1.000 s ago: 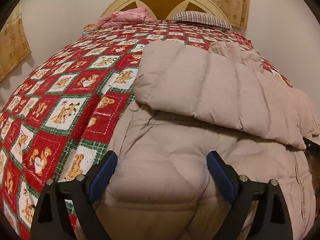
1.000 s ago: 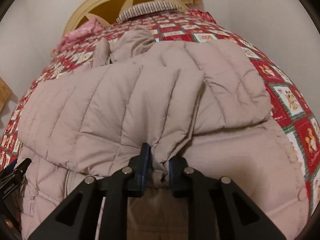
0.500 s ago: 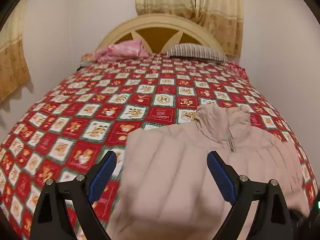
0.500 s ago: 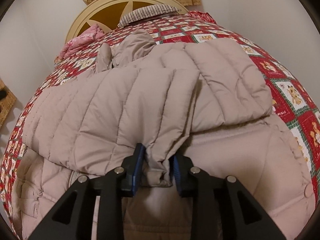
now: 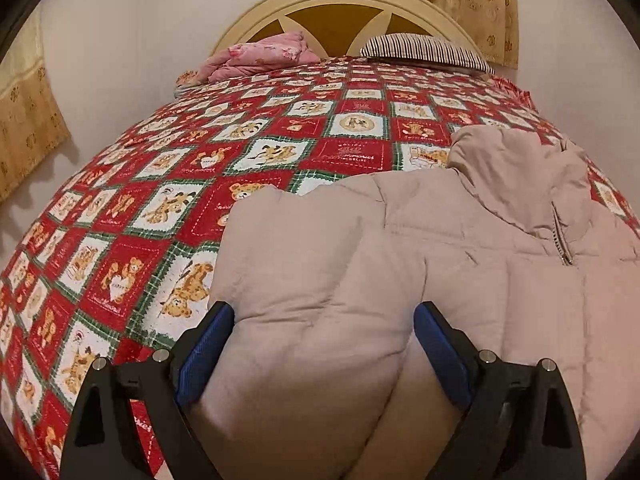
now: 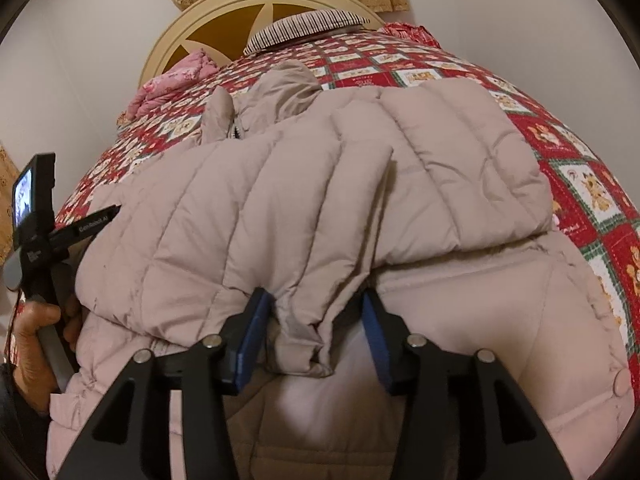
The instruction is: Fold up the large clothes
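Right tool (image 6: 316, 332) gapes around the sleeve cuff (image 6: 304, 344) of the puffer jacket (image 6: 320, 200) spread on the bed (image 6: 580, 184), left tool (image 5: 324, 344) equally open: slippery folded sleeve will likely spring back.

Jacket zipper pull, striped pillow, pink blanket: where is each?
zipper pull (image 5: 565, 255), left wrist view, on the metal tab below the collar.
striped pillow (image 6: 308, 26), right wrist view, on its top face.
pink blanket (image 5: 260, 56), left wrist view, on the folded bundle's middle.
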The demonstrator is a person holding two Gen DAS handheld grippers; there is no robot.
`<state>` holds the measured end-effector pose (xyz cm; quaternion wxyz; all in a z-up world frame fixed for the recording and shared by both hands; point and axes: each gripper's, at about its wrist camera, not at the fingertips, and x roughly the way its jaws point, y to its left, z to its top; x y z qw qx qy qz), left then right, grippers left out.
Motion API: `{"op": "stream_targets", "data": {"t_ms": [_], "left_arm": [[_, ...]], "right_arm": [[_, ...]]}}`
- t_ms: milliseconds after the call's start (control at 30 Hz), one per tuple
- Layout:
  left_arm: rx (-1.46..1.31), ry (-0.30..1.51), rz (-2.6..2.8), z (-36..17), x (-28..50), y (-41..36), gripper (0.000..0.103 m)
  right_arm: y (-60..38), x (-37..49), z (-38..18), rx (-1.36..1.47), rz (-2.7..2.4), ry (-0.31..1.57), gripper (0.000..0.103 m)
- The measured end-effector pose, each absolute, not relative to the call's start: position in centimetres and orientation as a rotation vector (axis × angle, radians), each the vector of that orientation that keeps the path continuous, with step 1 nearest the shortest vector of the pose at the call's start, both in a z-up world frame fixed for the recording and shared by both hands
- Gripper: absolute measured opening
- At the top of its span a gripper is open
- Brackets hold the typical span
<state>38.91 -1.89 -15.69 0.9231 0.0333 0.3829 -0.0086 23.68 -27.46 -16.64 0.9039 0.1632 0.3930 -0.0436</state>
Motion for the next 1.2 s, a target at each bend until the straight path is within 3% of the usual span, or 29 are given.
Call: {"op": "stream_targets", "data": {"t_ms": [67,133,200,300,567,967,1033,1100,1200], "left_arm": [[0.049,0.787,-0.023,-15.7,38.9,-1.7,0.092],[0.051,0.788,-0.018,-15.7,39.0,-1.8,0.092],[0.060,0.784,-0.012,-15.7,38.9,-2.1,0.093],[0.056,0.783,-0.013,-15.7,38.9,-2.0,0.093],[0.039,0.785,-0.021,-15.7,38.8,-1.6,0.093],[0.000,0.805,-0.041,-15.9,39.5,-1.2,0.093],[-0.005,0.807,-0.043,-15.9,39.5,-1.2,0.094],[-0.008,0.807,-0.045,-15.9,39.5,-1.1,0.094],[-0.017,0.807,-0.050,-15.9,39.6,-0.9,0.094]], "right_arm": [[-27.8,22.8,-15.5,0.363,-0.110,0.791,0.056],[-28.2,22.1,-13.6,0.366,-0.139,0.744,0.065],[-28.5,22.5,-11.0,0.360,-0.161,0.690,0.081],[-28.6,26.1,-7.5,0.359,-0.152,0.674,0.092],[-29.6,43.1,-7.9,0.420,-0.160,0.857,0.092],[-30.6,54.0,-13.7,0.449,-0.344,1.082,0.091],[-30.7,54.1,-14.4,0.430,-0.337,1.125,0.074],[-30.7,53.5,-14.4,0.387,-0.337,1.145,0.022],[-31.8,50.8,-13.4,0.362,-0.333,1.124,0.013]]}}
